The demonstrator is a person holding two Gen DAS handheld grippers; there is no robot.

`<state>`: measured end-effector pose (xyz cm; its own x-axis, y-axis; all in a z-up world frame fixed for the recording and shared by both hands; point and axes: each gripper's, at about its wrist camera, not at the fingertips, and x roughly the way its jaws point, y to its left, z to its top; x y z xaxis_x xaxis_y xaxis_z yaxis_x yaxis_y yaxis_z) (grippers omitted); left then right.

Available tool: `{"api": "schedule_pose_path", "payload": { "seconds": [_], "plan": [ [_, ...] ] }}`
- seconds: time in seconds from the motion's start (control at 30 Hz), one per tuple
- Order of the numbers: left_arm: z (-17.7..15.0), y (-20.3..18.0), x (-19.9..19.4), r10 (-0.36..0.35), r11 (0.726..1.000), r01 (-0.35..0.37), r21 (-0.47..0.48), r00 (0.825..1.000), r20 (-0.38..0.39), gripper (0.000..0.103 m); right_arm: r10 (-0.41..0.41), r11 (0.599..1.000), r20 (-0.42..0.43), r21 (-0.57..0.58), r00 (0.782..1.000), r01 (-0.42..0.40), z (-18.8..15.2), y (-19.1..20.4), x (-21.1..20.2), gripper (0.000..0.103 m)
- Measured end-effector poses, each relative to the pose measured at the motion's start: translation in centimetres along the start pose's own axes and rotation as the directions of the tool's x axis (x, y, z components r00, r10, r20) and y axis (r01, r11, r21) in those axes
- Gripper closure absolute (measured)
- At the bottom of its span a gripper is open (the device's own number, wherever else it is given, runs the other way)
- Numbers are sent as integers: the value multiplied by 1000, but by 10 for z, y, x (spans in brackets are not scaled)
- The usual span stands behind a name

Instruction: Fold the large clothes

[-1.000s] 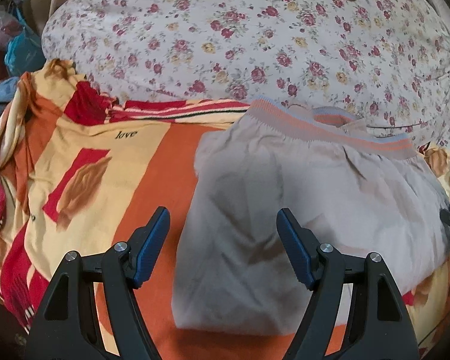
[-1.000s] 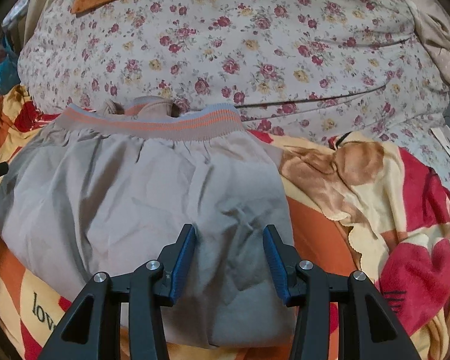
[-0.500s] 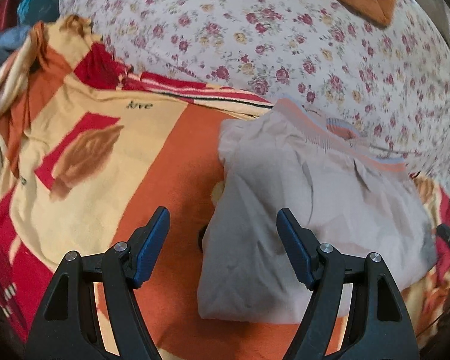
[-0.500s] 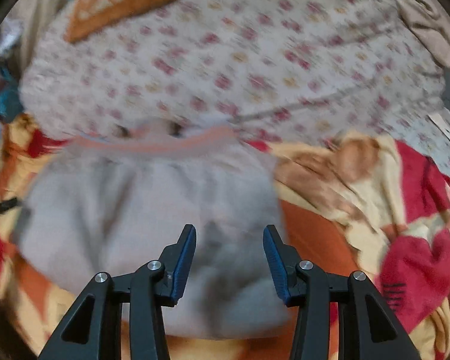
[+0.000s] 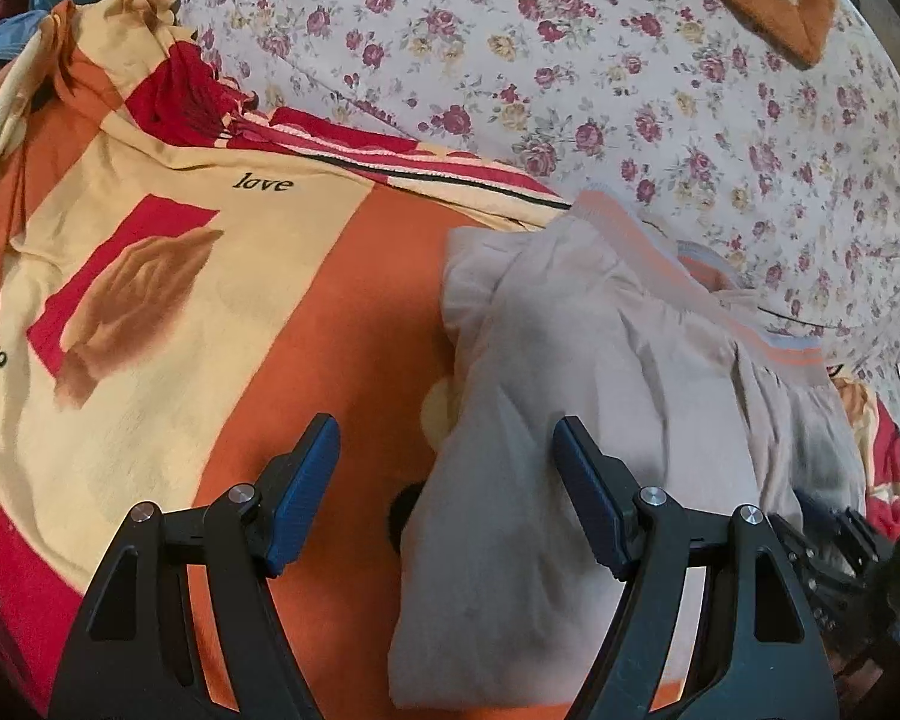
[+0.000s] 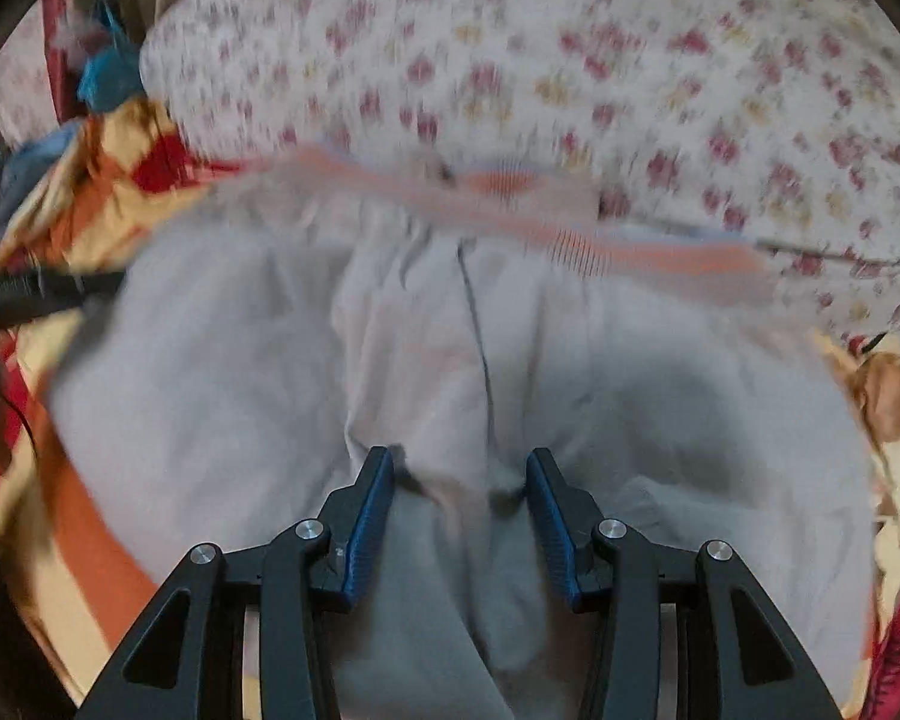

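Already folded into a compact bundle, the grey trousers (image 5: 576, 420) lie on the orange, yellow and red blanket (image 5: 150, 324), their orange-striped elastic waistband (image 5: 648, 228) turned toward the floral duvet (image 5: 630, 78) just beyond. We judge they sit this way so that the waistband marks the far edge of the fold and the near edge is free for us to take. Our left gripper (image 5: 447, 483) is spread wide with nothing between its blue pads; relative to the trousers it hovers over their left edge, one pad above the bare blanket, the other above the cloth, which suggests we are lining up for another fold or a tidy. Our right gripper (image 6: 459, 495) is partly open over the near middle of the trousers, where a small ridge of fabric rises between its pads; that view is blurred, so we cannot tell whether the pads actually pinch it. Left of the trousers, the blanket carries the one readable word, "love" (image 5: 264, 183), in dark script.
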<state>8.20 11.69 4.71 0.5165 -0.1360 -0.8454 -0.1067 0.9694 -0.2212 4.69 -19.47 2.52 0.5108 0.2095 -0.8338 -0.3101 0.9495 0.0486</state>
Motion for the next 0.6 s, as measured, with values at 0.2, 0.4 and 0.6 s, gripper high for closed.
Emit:
{"api": "schedule_pose_path", "payload": {
  "seconds": [0.2, 0.4, 0.6],
  "plan": [
    [6, 1, 10, 2, 1000, -2, -7, 1000, 0, 29, 24, 998, 50, 48, 998, -27, 10, -17, -28, 59],
    [9, 2, 14, 3, 1000, -3, -9, 1000, 1, 26, 29, 996, 79, 85, 996, -35, 22, -19, -31, 58],
    [11, 2, 17, -9, 1000, 9, -13, 1000, -3, 24, 22, 993, 9, 117, 1000, -23, 14, -21, 3, 53]
  ]
}}
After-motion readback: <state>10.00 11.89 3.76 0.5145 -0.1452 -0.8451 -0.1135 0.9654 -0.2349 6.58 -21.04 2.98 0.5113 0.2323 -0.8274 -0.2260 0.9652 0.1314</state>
